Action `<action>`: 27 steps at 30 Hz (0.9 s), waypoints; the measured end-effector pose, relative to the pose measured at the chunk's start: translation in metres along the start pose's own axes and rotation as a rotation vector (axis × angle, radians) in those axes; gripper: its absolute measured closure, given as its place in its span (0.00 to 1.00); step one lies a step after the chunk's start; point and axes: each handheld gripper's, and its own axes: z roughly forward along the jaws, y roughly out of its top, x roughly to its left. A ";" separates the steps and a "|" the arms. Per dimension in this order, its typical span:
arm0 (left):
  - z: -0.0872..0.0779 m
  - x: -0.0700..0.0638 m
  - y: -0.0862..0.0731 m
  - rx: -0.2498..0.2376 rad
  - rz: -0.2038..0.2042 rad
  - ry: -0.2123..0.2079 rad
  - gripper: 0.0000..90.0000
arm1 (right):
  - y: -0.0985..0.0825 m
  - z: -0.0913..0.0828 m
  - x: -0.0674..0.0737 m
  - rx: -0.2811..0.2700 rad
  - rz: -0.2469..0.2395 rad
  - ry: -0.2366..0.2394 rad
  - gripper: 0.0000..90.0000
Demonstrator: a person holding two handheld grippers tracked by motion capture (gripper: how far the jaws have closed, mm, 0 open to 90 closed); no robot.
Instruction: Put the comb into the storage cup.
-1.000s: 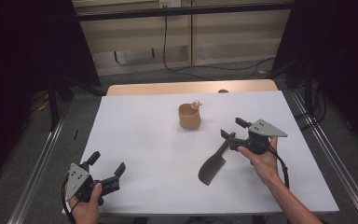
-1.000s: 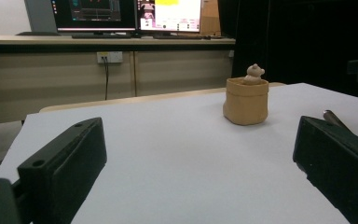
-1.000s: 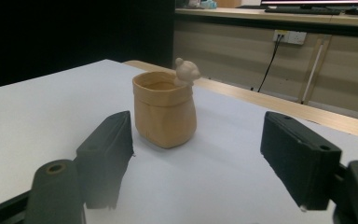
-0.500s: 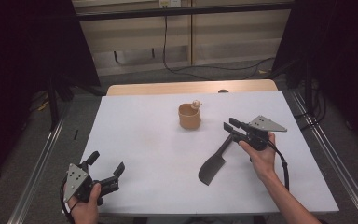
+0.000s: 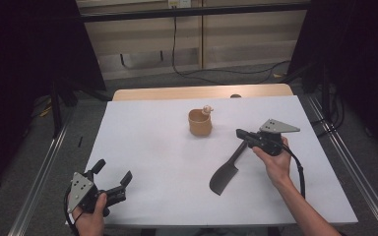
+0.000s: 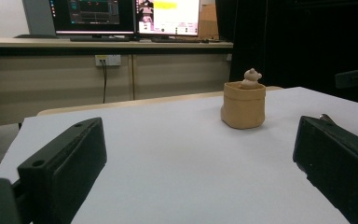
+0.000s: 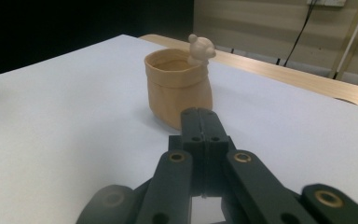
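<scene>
Your right claw [image 5: 243,134] has just been closing and now pinches the handle end of the black cleaver-shaped tool [image 5: 225,173], jaws pressed together in the right gripper view. Keep that squeeze firm and lift evenly, since the broad blade hangs low toward you, resting on the white table [image 5: 152,147]. Left claw [image 5: 112,173] sits spread, idle at the near corner. Tan pot [image 5: 200,123] stands just beyond the right claw.

Tan cup [image 5: 200,123], black spatula [image 5: 225,174], plain white table [image 5: 157,147], black tools
</scene>
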 end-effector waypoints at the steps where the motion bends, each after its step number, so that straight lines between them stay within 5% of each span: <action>1: 0.000 0.000 0.000 0.001 0.001 -0.002 0.03 | 0.002 0.001 -0.001 0.013 0.006 -0.002 1.00; 8: 0.001 0.001 -0.001 0.005 -0.002 0.002 0.03 | 0.009 0.015 -0.015 0.112 0.052 0.000 1.00; 16: 0.001 0.001 0.000 0.007 -0.001 0.003 0.03 | 0.015 0.026 -0.020 0.197 0.047 0.011 1.00; 27: 0.001 0.001 0.000 0.006 0.004 0.014 0.03 | 0.000 0.035 -0.029 0.314 0.059 0.002 1.00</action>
